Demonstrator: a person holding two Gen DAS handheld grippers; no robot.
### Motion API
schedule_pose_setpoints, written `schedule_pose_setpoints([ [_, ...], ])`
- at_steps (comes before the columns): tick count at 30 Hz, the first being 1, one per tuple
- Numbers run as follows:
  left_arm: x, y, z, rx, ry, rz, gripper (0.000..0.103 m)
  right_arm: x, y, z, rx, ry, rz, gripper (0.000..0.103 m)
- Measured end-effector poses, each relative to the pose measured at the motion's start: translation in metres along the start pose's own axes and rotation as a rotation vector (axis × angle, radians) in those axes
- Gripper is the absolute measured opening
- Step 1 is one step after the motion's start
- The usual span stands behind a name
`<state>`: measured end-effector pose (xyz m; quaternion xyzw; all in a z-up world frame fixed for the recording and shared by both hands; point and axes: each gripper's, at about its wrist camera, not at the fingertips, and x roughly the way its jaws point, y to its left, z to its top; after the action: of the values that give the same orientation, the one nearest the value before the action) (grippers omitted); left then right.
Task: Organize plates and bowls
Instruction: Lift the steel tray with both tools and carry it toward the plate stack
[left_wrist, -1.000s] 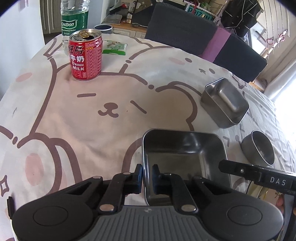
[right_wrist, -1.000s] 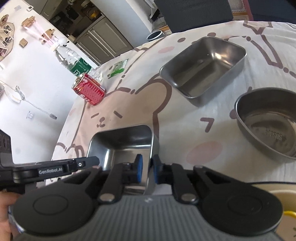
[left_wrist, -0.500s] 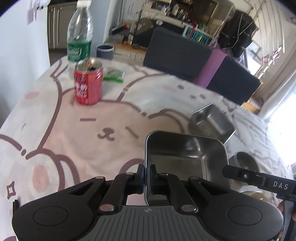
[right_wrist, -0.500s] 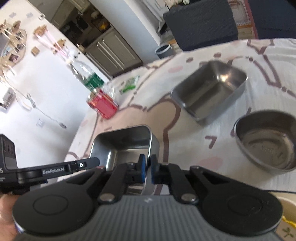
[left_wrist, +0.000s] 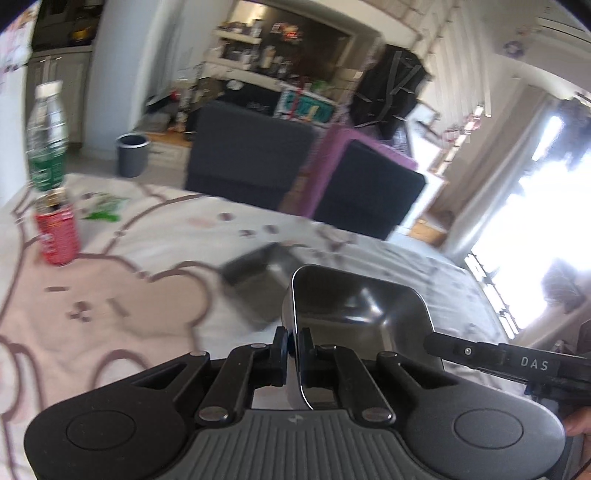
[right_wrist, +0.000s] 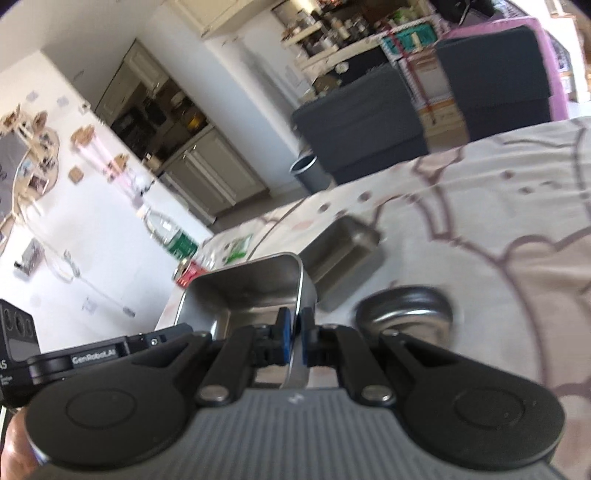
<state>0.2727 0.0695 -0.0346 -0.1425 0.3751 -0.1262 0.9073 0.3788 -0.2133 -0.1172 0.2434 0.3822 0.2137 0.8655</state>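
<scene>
A large square steel tray (left_wrist: 354, 310) hangs above the table, held from both sides. My left gripper (left_wrist: 293, 341) is shut on the tray's left wall. My right gripper (right_wrist: 294, 338) is shut on the right wall of the same large steel tray (right_wrist: 243, 291). A smaller steel tray (left_wrist: 258, 280) rests on the cloth beyond it, and this smaller steel tray (right_wrist: 343, 254) appears past the held one in the right wrist view. A round steel bowl (right_wrist: 404, 310) sits on the table to the right of my right gripper.
A red drink can (left_wrist: 57, 232) and a clear water bottle (left_wrist: 48, 144) stand at the table's far left, with a green packet (left_wrist: 105, 210) nearby. Dark chairs (left_wrist: 303, 177) line the far edge of the bear-print tablecloth (left_wrist: 110, 302). A bin (left_wrist: 132, 155) stands on the floor.
Both grippers have risen and tilted up with the large tray, lifting it off the cloth toward the smaller tray. The right jaws tightened on the tray wall.
</scene>
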Motion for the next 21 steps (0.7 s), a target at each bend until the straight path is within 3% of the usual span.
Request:
schedule_pose_setpoints([
  [8,0.023,-0.068,-0.009,0.036,0.017,-0.102,0.006,-0.066,-0.044,0.001,0.047,-0.093,-0.062,0.007],
  [21,0.072,-0.157,-0.049,0.177,0.16,-0.186,0.008,-0.133,-0.119,-0.015,0.137,-0.136,-0.164,0.007],
])
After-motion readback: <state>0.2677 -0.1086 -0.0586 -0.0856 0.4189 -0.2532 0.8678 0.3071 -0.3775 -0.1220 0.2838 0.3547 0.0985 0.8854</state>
